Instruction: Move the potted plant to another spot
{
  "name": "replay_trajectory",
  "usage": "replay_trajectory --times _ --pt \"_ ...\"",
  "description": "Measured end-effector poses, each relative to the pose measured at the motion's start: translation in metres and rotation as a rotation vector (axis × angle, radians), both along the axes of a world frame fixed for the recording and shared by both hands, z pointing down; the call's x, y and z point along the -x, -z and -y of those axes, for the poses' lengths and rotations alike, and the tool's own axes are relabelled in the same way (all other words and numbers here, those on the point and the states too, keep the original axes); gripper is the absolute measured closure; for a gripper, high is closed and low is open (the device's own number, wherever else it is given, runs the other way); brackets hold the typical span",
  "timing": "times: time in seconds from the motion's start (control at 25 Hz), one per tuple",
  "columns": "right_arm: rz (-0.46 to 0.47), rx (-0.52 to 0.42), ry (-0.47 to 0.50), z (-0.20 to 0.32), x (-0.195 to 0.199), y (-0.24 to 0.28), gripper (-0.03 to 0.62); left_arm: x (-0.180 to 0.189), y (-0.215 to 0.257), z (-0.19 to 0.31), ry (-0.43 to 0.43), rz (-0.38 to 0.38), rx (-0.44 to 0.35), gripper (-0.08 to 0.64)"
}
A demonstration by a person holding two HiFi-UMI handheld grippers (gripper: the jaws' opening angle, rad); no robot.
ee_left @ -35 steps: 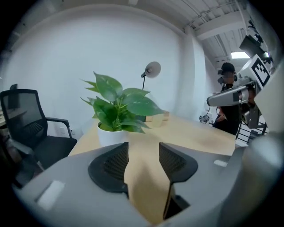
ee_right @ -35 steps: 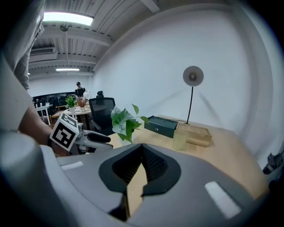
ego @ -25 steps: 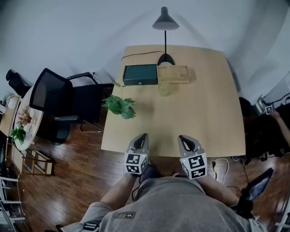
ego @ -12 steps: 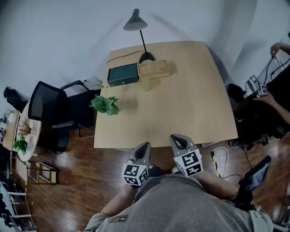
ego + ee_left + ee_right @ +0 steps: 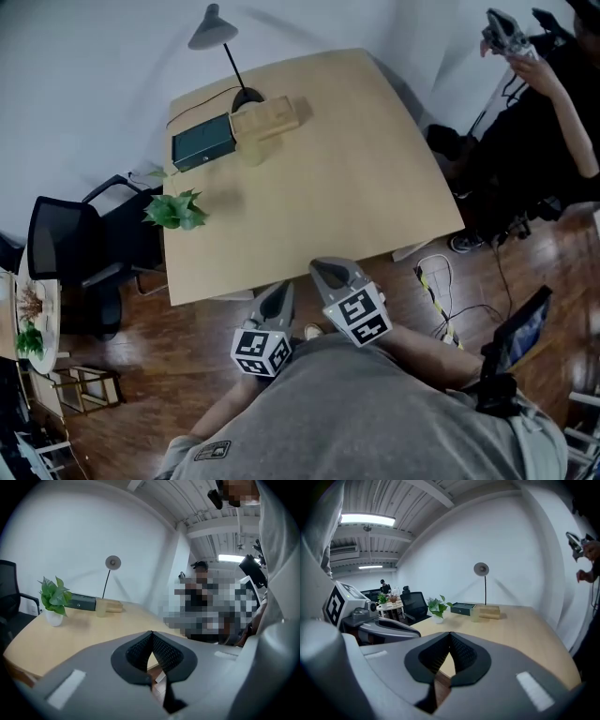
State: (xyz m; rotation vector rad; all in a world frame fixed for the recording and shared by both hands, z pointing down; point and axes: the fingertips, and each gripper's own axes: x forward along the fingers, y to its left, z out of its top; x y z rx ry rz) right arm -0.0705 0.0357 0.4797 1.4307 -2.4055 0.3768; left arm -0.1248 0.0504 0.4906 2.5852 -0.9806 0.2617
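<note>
Head view. Both grippers are held close to the body, just off the near edge of the table [image 5: 337, 178] and over the wood floor. The left gripper [image 5: 278, 292] and right gripper [image 5: 327, 272] point towards the table, side by side. The potted plant [image 5: 175, 210] stands upright near the table's left edge, well apart from both grippers, ahead and to the left. The left gripper is the nearer one. Judgement: that side suits the reach, with the pot's long axis vertical and a grasp from the side. At the far end sit a dark box [image 5: 202, 142], a wooden block [image 5: 265, 117], a pale cup [image 5: 251, 150] and a desk lamp [image 5: 214, 28]. An office chair [image 5: 66, 253] stands left of the table; a person [image 5: 553, 103] stands far right

Left gripper view. Jaws of the left gripper [image 5: 151, 633] are together at the tips, nothing between them. The potted plant [image 5: 54, 599], in a white pot, stands ahead-left on the bare tabletop [image 5: 70, 632], with clear surface between

Right gripper view. Jaws of the right gripper [image 5: 450, 633] likewise meet, empty. The potted plant [image 5: 437, 607] shows ahead-left beyond the left gripper [image 5: 379, 620]. The tabletop [image 5: 520, 625] is smooth, pale wood; the room is white-walled with strip lighting
</note>
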Motion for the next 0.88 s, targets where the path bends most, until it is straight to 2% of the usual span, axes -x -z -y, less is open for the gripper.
replay_trajectory --times 0.4,0.88 --pt "-0.005 0.034 -0.062 -0.017 -0.009 -0.006 0.586 0.007 -0.007 -0.009 -0.002 0.010 0.034 0.558" --pt "-0.001 0.059 -0.052 -0.016 -0.015 -0.017 0.588 0.004 -0.008 -0.006 0.028 0.002 0.025 0.558"
